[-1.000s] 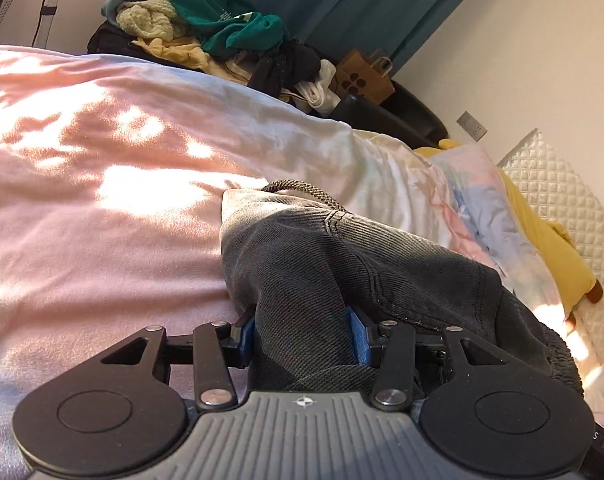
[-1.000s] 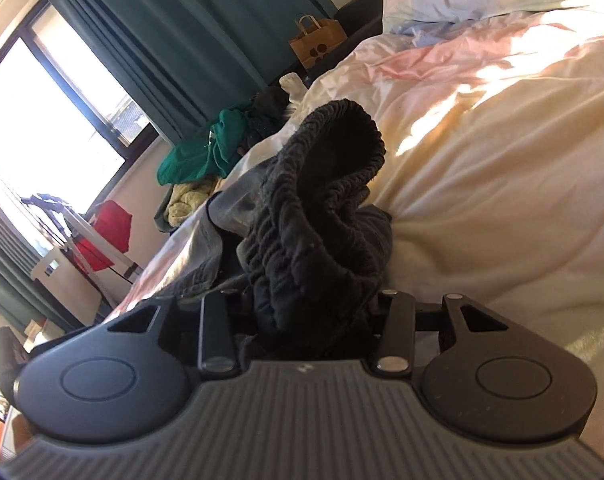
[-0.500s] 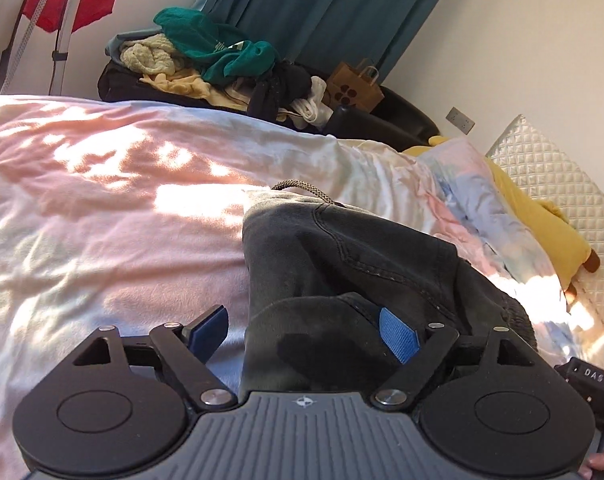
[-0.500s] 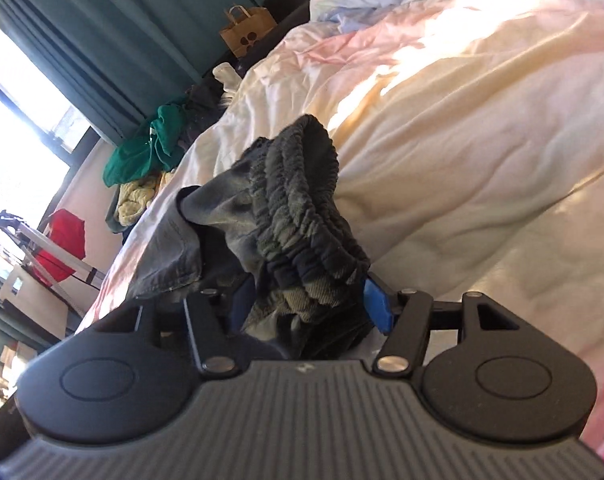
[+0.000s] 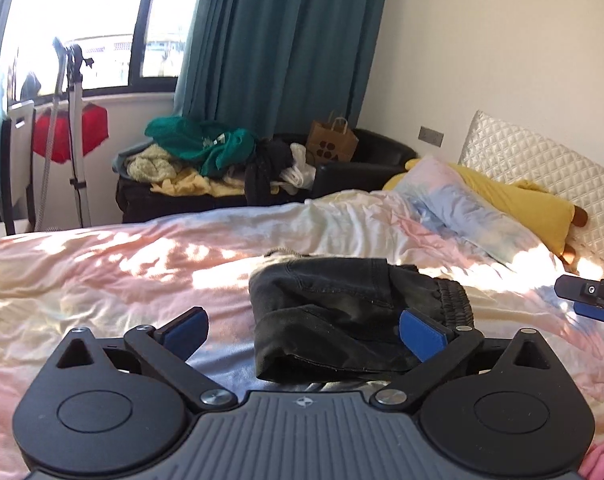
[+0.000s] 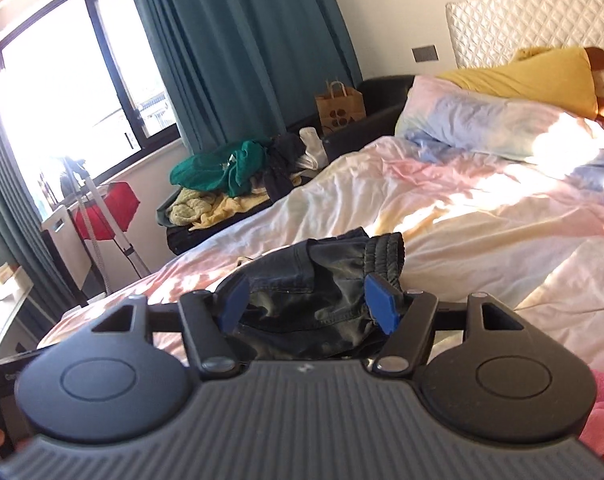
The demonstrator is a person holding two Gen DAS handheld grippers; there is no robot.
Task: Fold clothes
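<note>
Both grippers, left (image 5: 303, 332) and right (image 6: 307, 300), are opening, holding nothing. The folded shorts (image 5: 341, 308) lie mid-bed (image 5: 102, 280), near. Risk: the loose bundle could spring open, since nothing pins it.

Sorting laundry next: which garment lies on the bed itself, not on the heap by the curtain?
The dark grey trousers, folded on the pastel duvet.

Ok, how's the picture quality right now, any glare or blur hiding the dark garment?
Left wrist view: window blown out, sun patches glare on the duvet, dark garment sharp. Right wrist view: same washed-out window, fisheye bends the curtains, garment shaded but readable.
</note>
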